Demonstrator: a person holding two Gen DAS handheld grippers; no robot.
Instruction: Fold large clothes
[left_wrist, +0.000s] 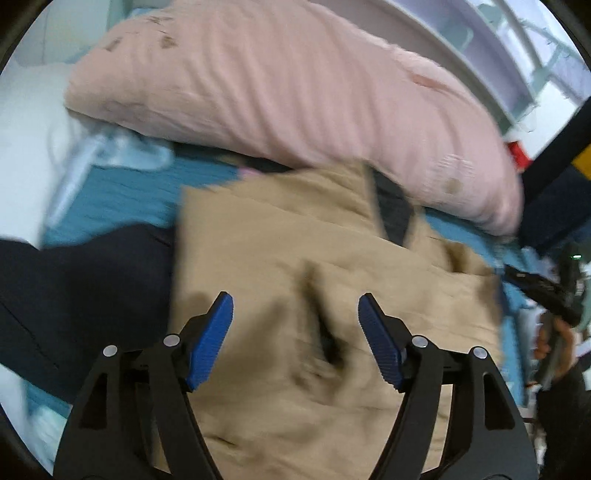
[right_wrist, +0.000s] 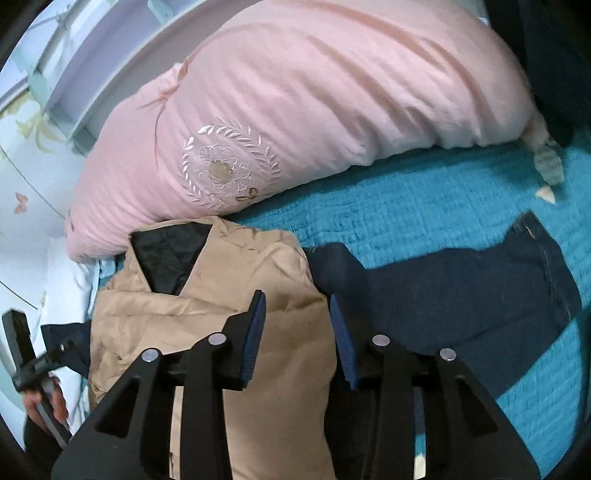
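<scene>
A tan padded jacket (left_wrist: 295, 240) with a black lining at the collar lies bunched and partly folded on the teal bedspread (right_wrist: 424, 214). The left wrist view is blurred; my left gripper (left_wrist: 295, 299) hovers over the jacket with its blue pads wide apart and nothing between them. In the right wrist view the jacket (right_wrist: 221, 295) lies below and left, and my right gripper (right_wrist: 297, 299) hangs above its right edge, open, with no cloth pinched. A dark navy garment (right_wrist: 461, 295) lies flat just to the jacket's right.
A big pink quilt or pillow (right_wrist: 314, 96) with an embroidered wreath fills the back of the bed against a pale headboard (left_wrist: 461, 48). The navy garment (left_wrist: 81, 295) also shows left of the jacket. A hand holding the other gripper (right_wrist: 40, 384) shows at the bed's left edge.
</scene>
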